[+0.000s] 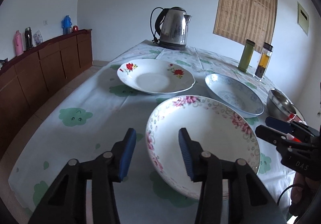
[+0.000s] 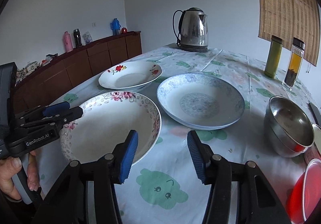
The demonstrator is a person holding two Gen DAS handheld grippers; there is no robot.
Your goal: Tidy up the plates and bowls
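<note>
Left gripper [image 1: 157, 151]: jaws parted, nothing clamped; left rim of pink-flowered plate between the blue pads, no visible pressing.
Right gripper [image 2: 162, 153]: jaws parted, empty; right rim of the same plate just beside its left pad, bare tablecloth between the pads.
Pink-flowered plate [image 1: 202, 143]: nearest dish, lying on the tablecloth, flanked by both grippers, one at each side of its rim.
Red-flowered plate [image 1: 155, 76]: beyond the pink-flowered plate, toward the kettle, well apart from both grippers.
Blue-patterned plate [image 2: 200, 101]: ahead of the right gripper, beside the pink-flowered plate, apart from the pads.
Steel bowl [image 2: 289, 125]: at the right edge of the table, tilted, resting on something red; what that is, cannot tell.
Red bowl [image 2: 305, 189]: low at the right margin of the right wrist view, partly cut off.
Kettle [image 1: 173, 29]: far end of the table, upright on its base.
Green flask [image 2: 272, 57] and glass bottle [image 2: 294, 64]: upright, side by side, far right.
Tablecloth [image 1: 80, 133]: pale, with green cloud faces.
Hand [image 2: 12, 175]: around the left gripper's handle, seen in the right wrist view.
</note>
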